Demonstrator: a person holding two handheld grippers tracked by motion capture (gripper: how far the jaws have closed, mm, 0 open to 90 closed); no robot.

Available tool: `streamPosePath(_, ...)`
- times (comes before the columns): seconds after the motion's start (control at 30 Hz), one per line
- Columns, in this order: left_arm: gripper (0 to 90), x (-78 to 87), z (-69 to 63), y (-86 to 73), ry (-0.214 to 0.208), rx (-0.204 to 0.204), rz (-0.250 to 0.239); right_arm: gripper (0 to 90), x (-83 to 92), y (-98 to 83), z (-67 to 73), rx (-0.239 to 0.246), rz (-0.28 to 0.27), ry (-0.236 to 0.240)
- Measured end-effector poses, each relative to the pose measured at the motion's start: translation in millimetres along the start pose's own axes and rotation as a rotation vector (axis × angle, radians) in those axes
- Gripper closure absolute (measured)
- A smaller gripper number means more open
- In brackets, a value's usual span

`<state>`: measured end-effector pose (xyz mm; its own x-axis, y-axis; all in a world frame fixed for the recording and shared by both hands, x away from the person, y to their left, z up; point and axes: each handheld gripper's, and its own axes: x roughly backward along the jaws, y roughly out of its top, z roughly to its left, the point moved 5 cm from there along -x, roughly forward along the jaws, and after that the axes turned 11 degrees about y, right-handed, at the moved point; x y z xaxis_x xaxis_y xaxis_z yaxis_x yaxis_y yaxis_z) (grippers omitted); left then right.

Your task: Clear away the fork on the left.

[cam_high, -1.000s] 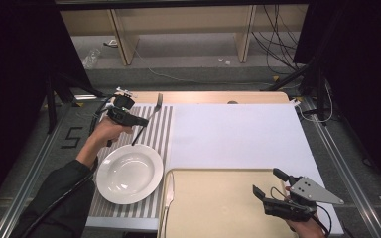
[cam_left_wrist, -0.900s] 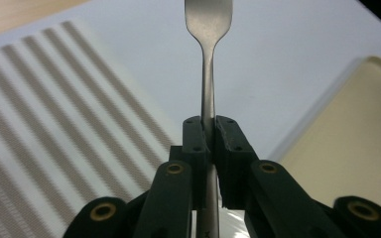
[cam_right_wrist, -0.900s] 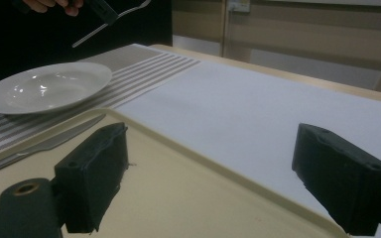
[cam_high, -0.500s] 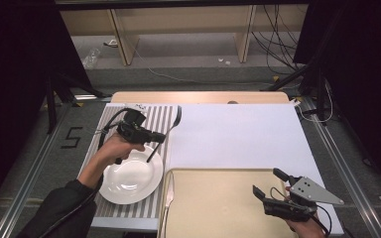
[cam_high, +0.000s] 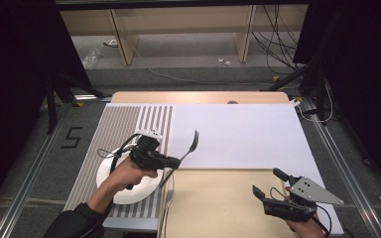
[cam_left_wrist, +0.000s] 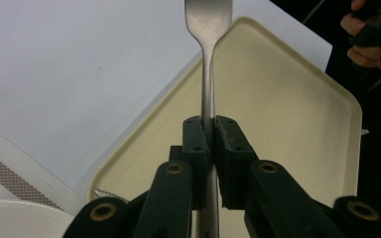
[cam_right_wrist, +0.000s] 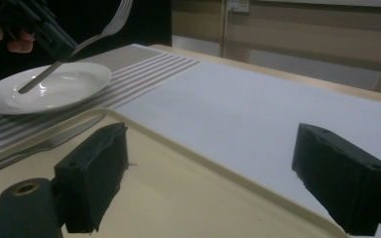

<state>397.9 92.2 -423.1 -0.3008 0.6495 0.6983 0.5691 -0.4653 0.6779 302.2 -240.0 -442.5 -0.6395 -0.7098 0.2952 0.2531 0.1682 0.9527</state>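
Left tool (cam_left_wrist: 206, 144) clenched on a fork (cam_left_wrist: 208, 74), carried above the plate's (cam_high: 129, 191) edge

Keep the handle pinched and level while heading toward the beige tray (cam_high: 218, 208) at four o'clock (the tines lead); the right tool (cam_high: 273, 191) waits released over that tray. The desk (cam_high: 238, 131) wears a white sheet and a striped mat (cam_high: 129, 124); dark curtains flank the room.

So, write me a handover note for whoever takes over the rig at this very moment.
Left claw: shut on the fork by its handle, held in the air past the plate, prongs toward the white sheet.
Right claw: open, holding nothing, low over the beige tray.
A knife lies at the tray's left edge.
Done: fork picked up.
Left: set the fork down, probably on or near the tray; the knife is untouched.
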Motion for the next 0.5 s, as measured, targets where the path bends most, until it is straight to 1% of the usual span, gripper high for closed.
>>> streamPosePath(0.07, 83.6, -3.2, -4.7, -3.2, -0.010, 0.003, 0.010, 15.1, 0.4, -0.1, 0.3, 0.001, 0.002, -0.001)
streamPosePath(0.1, 83.6, -3.2, -4.7, -3.2, -0.010, 0.003, 0.010, 15.0, 0.5, 0.1, 0.2, 0.002, 0.000, 0.000)
streamPosePath(0.17, 83.6, -5.6, -9.3, -5.3, -0.008, -0.003, 0.020, 15.1, 0.2, 0.3, 0.0, 0.001, -0.003, 0.000)
streamPosePath(0.2, 83.6, -7.7, -13.5, -6.9, -0.018, -0.001, 0.036, 15.0, 0.4, 0.1, 0.1, 0.002, 0.000, 0.000)
streamPosePath(0.23, 83.6, -9.0, -15.4, -7.6, -0.016, 0.001, 0.043, 15.0, 0.5, 0.1, 0.4, 0.002, 0.001, 0.000)
streamPosePath(0.3, 83.6, -10.3, -17.3, -8.4, -0.020, 0.004, 0.050, 15.1, 0.2, 0.4, 0.7, -0.001, -0.005, 0.000)
streamPosePath(0.47, 83.5, -16.6, -27.2, -14.5, -0.032, -0.010, 0.076, 15.1, 0.5, 0.6, 0.7, 0.000, -0.004, 0.001)
streamPosePath(0.5, 83.5, -16.6, -27.2, -14.5, -0.032, -0.010, 0.076, 15.1, 0.5, 0.6, 0.7, 0.000, -0.004, 0.001)
